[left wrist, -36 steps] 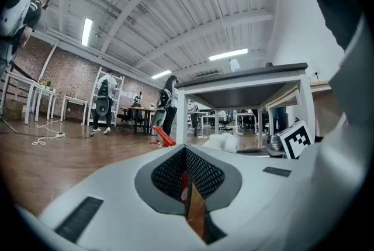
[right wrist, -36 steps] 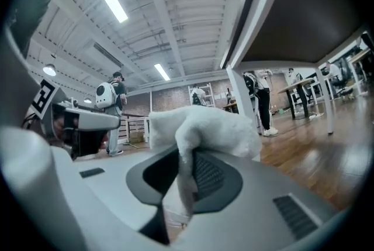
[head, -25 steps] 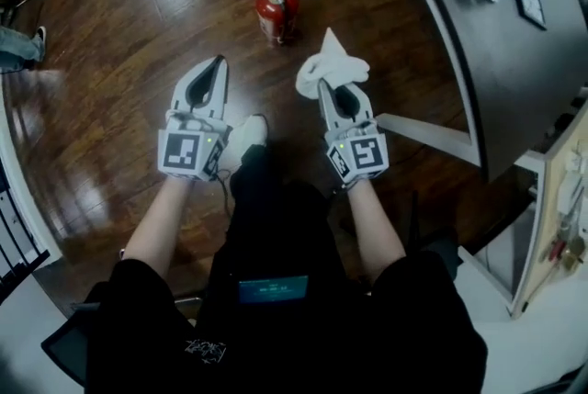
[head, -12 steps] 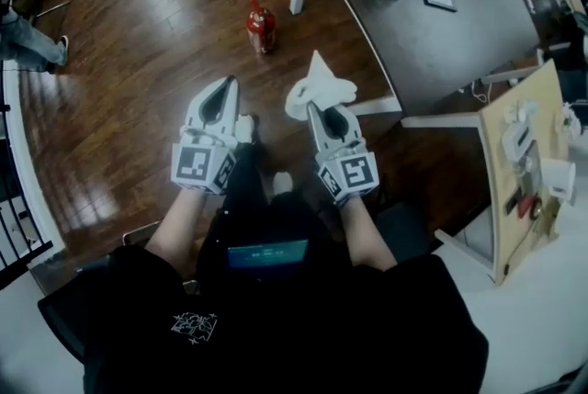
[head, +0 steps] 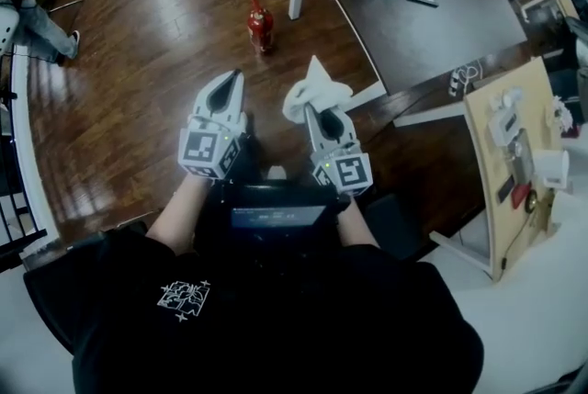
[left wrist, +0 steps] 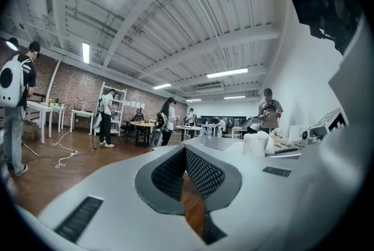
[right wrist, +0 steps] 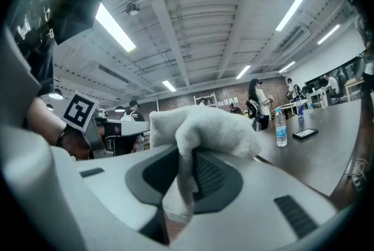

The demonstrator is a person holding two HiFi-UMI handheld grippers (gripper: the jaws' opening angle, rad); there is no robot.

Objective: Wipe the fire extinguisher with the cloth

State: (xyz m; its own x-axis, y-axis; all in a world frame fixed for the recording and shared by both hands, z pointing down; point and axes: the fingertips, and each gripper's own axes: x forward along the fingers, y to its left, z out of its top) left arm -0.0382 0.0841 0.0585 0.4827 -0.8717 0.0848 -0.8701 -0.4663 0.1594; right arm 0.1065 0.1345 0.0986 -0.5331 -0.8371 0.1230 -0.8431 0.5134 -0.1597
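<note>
Upright on the wood floor (head: 138,61), fire extinguisher (head: 260,25): long axis vertical, valve end probably up. Now sits farther beyond the fingertips than a second ago, so wiping first needs an approach. Right gripper (head: 317,109) clamped on the white cloth (right wrist: 204,124), bunched past its tips. Left gripper (head: 233,76) closed, empty. Off to the right of the fingertips, dark table (head: 432,34).

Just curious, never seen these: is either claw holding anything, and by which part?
The right gripper pinches the white cloth by a lower fold; the left gripper is shut and empty.
</note>
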